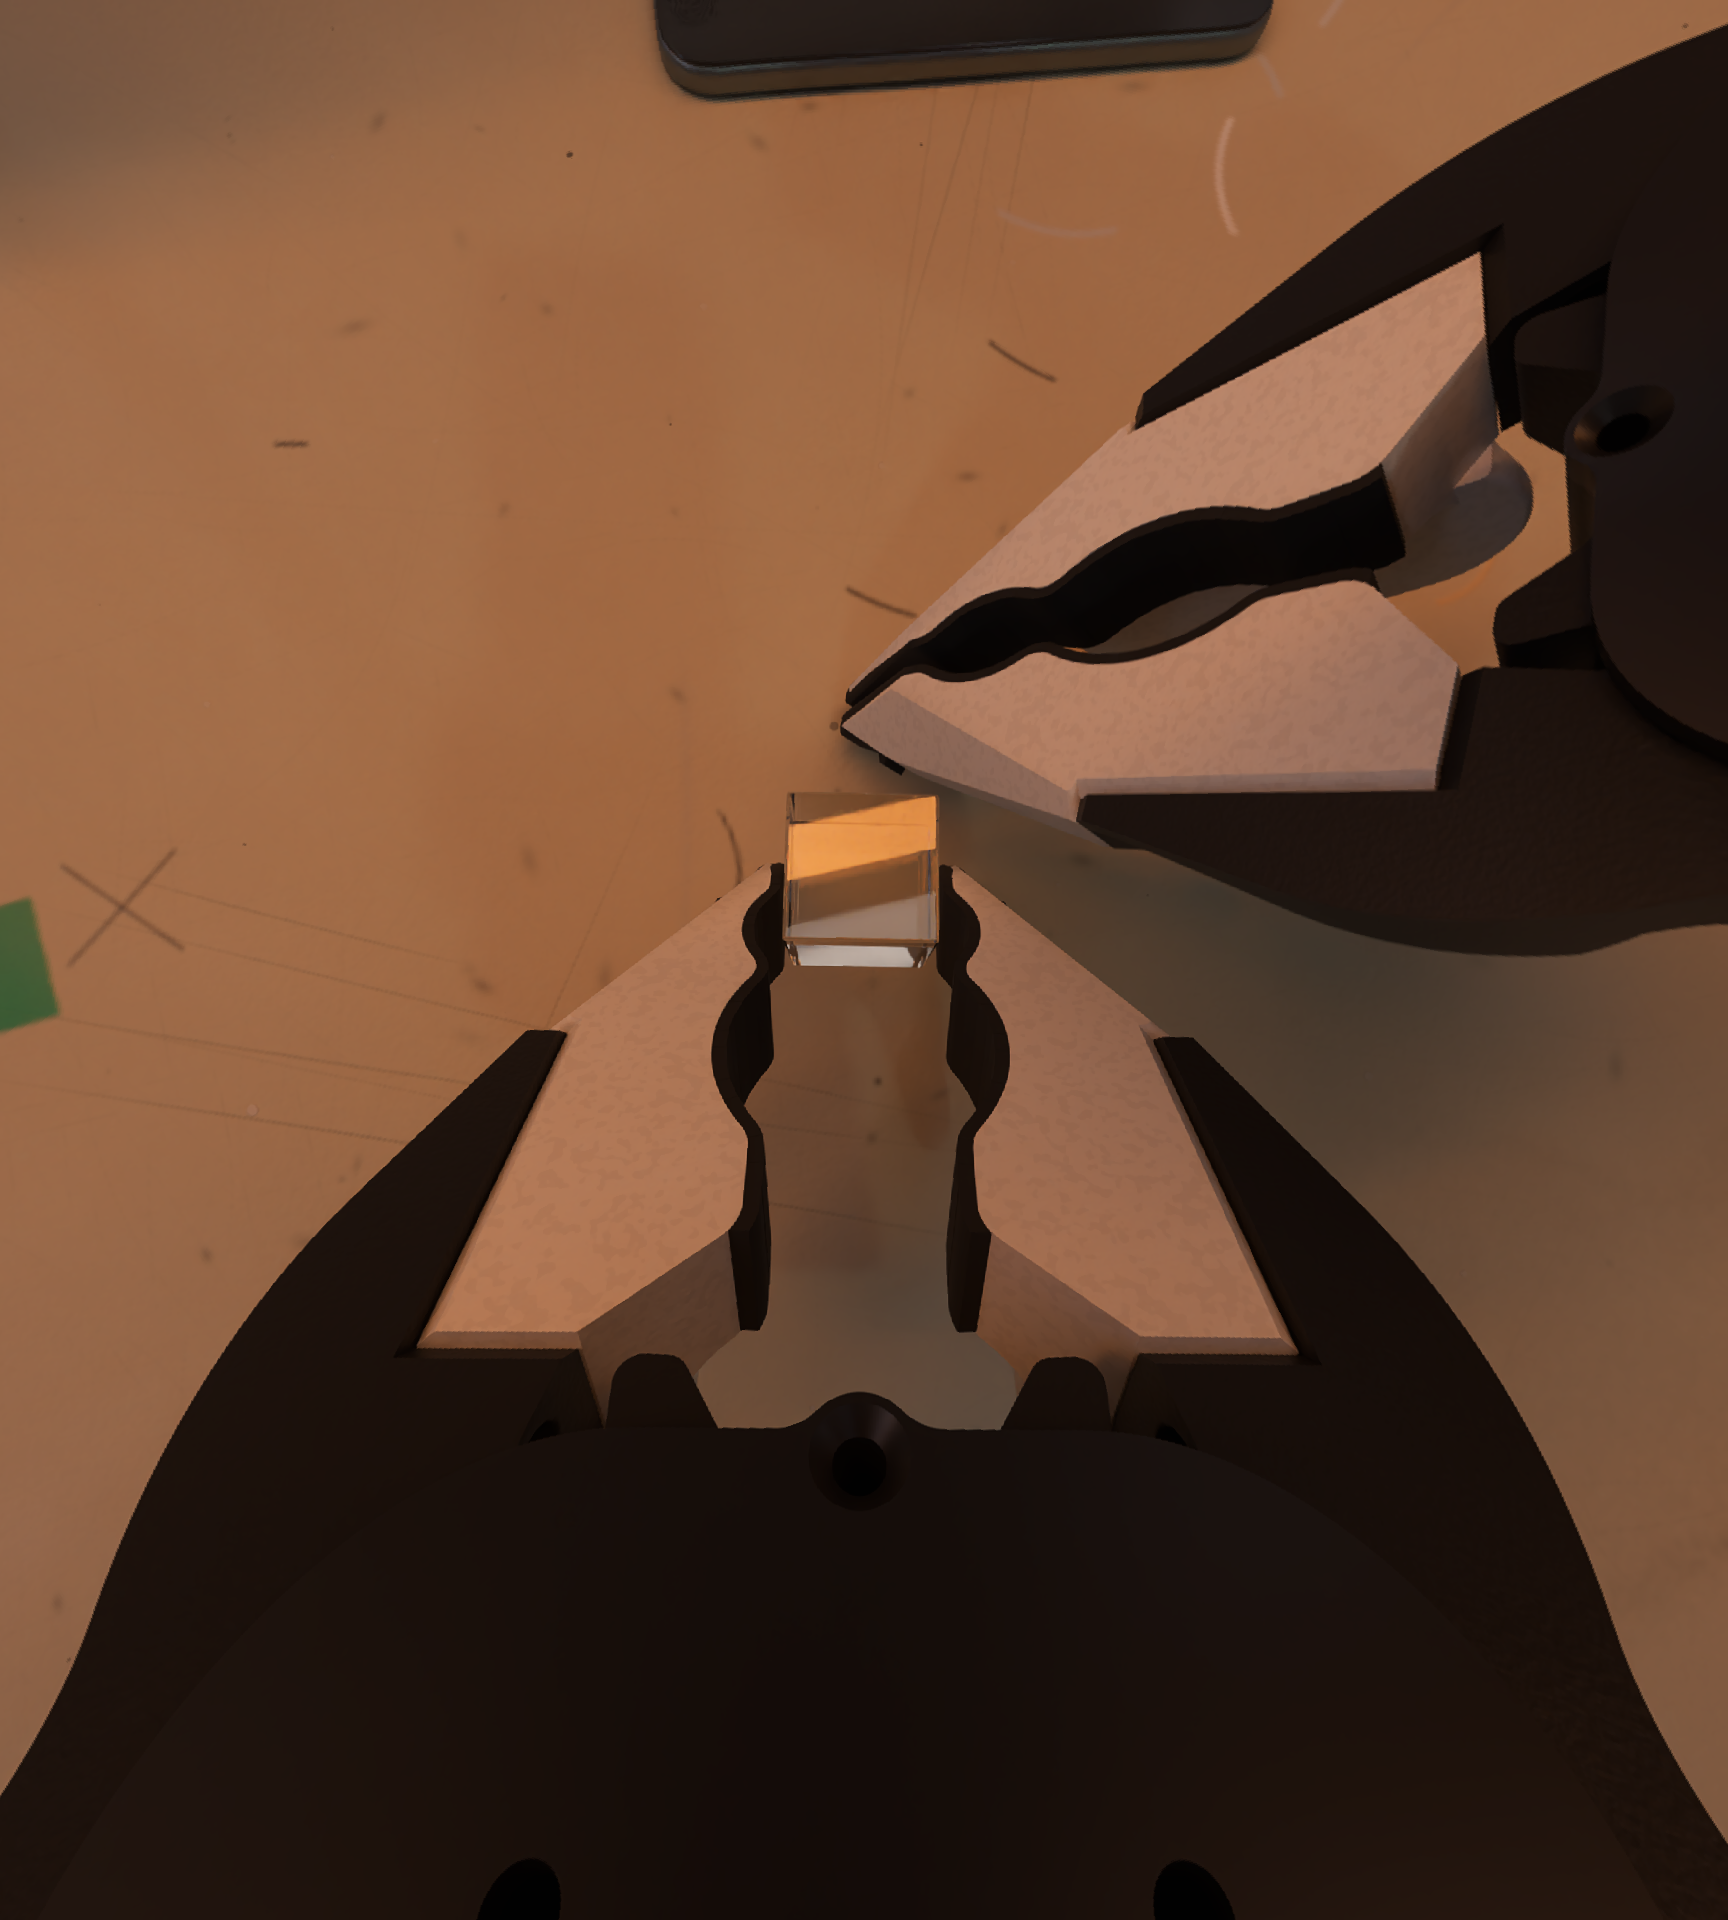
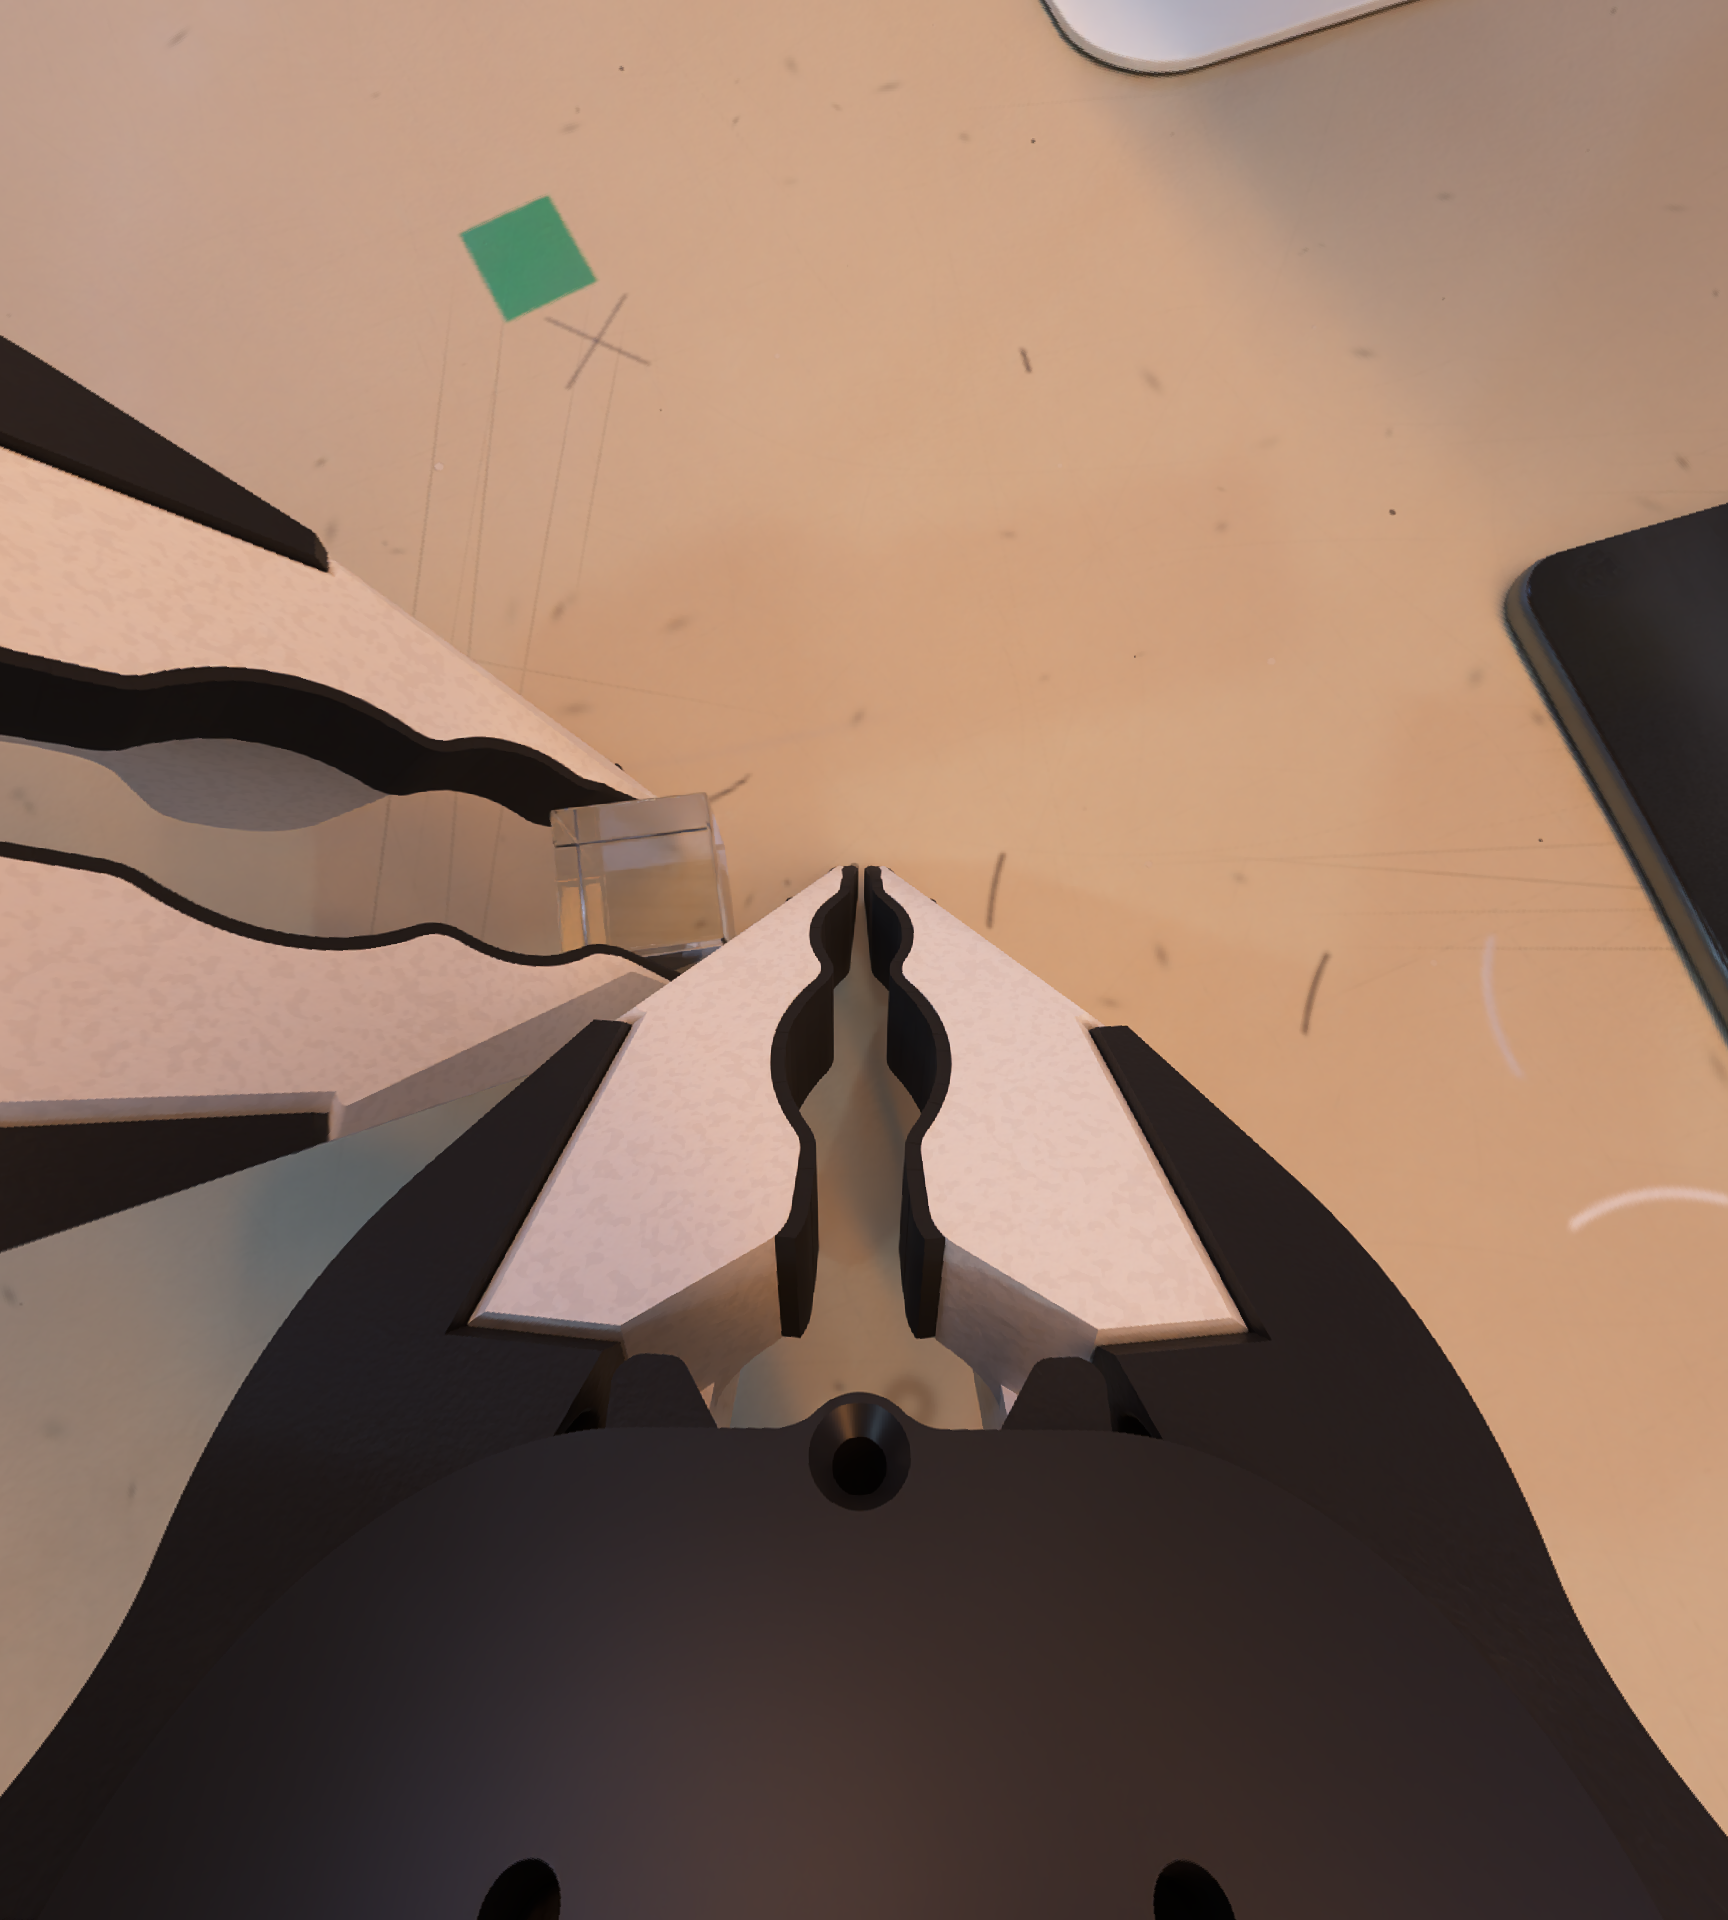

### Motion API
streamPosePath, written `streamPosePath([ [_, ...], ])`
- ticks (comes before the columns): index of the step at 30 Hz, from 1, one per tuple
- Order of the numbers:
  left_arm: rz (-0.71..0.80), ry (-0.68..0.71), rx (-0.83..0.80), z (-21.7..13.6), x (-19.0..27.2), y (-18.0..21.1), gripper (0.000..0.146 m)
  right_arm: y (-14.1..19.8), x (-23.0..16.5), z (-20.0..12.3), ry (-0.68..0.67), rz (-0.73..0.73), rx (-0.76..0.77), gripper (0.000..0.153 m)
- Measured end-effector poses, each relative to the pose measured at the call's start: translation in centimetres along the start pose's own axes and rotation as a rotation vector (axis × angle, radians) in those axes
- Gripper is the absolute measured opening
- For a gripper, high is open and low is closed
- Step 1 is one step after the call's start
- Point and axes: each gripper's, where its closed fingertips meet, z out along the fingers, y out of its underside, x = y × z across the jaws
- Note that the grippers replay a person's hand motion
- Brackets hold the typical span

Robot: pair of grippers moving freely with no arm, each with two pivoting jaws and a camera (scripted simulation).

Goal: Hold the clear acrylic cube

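Observation:
The clear acrylic cube [image 1: 860, 868] sits between the two fingertips of my left gripper [image 1: 860, 920], which is shut on it at the very tips. In the right wrist view the cube [image 2: 644, 883] shows between the left gripper's tips [image 2: 647, 899], which reach in from the left. I cannot tell whether the cube rests on the tan table or hangs just above it. My right gripper [image 2: 860, 875] is shut and empty, with its tips just to the right of the cube. It also shows in the left wrist view [image 1: 852, 717], just beyond the cube to the right.
A black flat slab [image 1: 964, 47] lies at the far edge and shows at the right in the right wrist view [image 2: 1691, 810]. A white rounded object [image 2: 1203, 26] lies farther off. A green square [image 2: 527, 257] and a pencilled cross [image 2: 598, 341] mark the table.

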Motion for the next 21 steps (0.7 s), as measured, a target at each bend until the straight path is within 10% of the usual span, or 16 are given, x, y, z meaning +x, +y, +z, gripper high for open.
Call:
streamPosePath([
  [21, -0.115, 0.085, 0.202, -10.0, -7.4, 3.6, 0.028, -0.1, -1.5, 0.3, 0.004, -0.130, -0.007, 0.001],
])
